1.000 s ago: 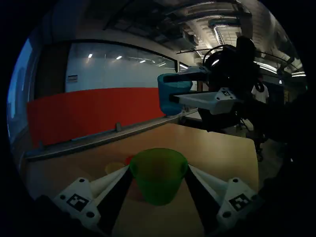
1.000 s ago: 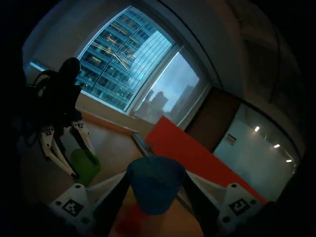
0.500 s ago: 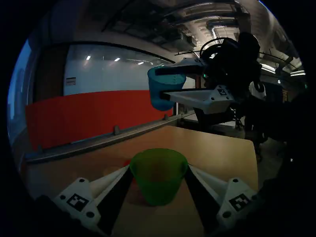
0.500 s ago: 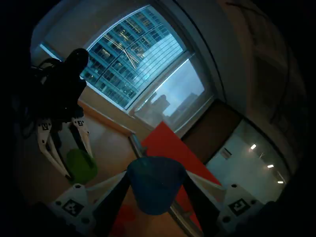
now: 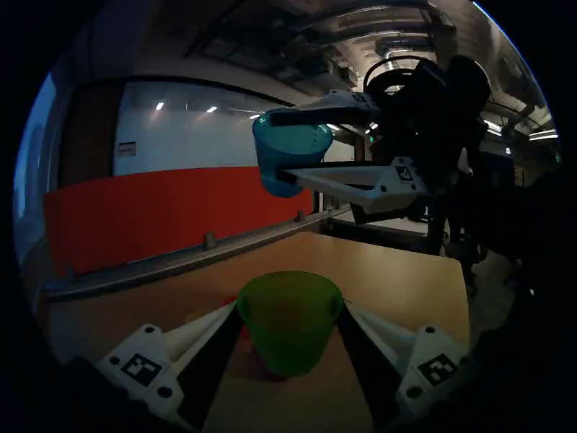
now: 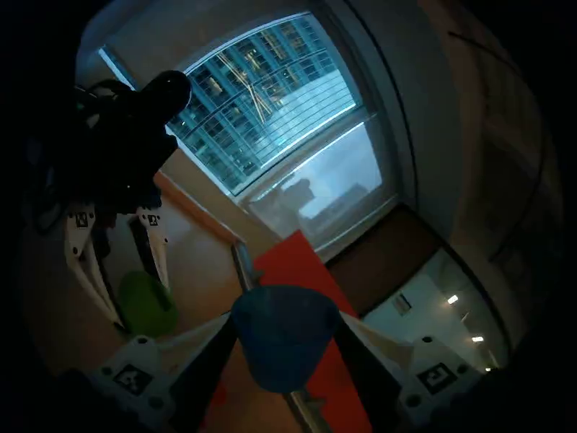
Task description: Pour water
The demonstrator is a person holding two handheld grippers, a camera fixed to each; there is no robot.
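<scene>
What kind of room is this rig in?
Probably an office in a high-rise: a big window facing glass towers, a glass partition over an orange panel, and exposed ceiling ducts above a wooden table.

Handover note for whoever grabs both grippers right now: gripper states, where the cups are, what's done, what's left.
Left gripper: shut on the green cup, upright, down near the table.
Right gripper: shut on the blue cup, held high, above and beyond the green cup, nearly upright.
Done: both cups gripped. No water seen pouring; contents cannot be told.
Left: probably bring the blue cup over the green one and tip it.
</scene>
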